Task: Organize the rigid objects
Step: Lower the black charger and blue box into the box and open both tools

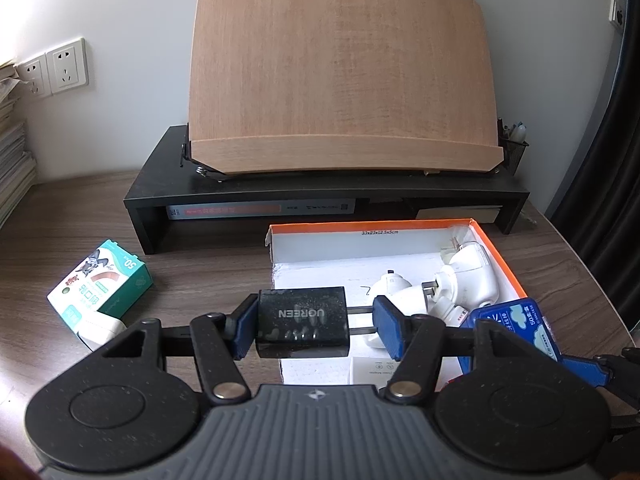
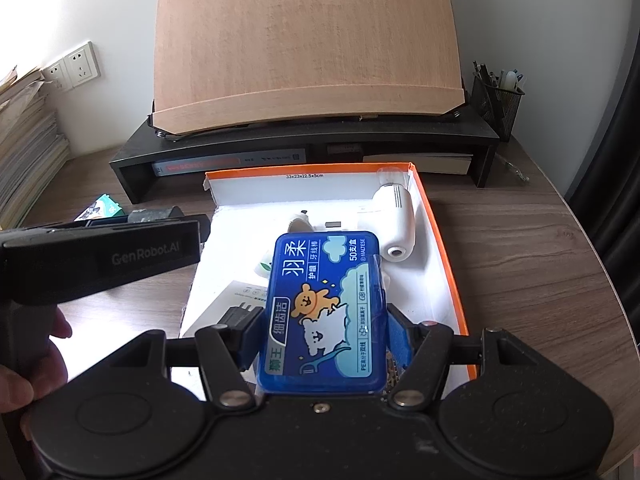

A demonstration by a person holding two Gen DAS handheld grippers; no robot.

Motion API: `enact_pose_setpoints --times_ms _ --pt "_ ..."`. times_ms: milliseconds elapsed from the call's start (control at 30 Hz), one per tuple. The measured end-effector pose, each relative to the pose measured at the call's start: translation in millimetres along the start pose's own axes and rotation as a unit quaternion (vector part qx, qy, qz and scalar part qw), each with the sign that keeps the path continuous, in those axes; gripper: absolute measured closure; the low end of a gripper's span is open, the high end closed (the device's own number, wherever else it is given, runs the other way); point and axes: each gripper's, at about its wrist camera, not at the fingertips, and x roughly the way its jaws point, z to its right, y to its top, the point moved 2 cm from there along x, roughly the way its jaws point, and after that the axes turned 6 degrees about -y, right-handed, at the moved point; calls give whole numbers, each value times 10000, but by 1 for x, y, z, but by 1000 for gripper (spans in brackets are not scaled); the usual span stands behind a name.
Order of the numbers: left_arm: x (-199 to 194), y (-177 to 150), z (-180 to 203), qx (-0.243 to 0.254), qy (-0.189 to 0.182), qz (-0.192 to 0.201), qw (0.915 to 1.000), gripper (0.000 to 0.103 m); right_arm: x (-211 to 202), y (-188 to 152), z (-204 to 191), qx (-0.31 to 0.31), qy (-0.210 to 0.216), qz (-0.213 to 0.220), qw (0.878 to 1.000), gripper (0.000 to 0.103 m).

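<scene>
Wood-grain worktop (image 1: 208,248) carries an orange-rimmed box (image 2: 440,224) at frame centre. Left tongs (image 1: 316,326) hold a black charger (image 1: 302,322) over its near-left edge, where it could drop outside; right tongs (image 2: 322,340) clasp a blue floss case (image 2: 326,312) above white plugs (image 2: 394,220), risking a knock.

White wall (image 1: 132,20), wood desk (image 1: 200,256), black riser shelf (image 1: 160,172).

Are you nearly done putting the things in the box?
About halfway. Done: white plugs lie in the orange box. In hand: the left gripper holds the black charger, the right gripper the blue floss case. Left: the green box and white adapter on the desk.
</scene>
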Motion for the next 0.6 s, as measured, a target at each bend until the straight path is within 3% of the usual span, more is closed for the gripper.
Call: enact_pose_setpoints --times_ms 600 --pt "48 21 5 37 -143 -7 9999 42 -6 -1 25 264 -114 241 9993 25"
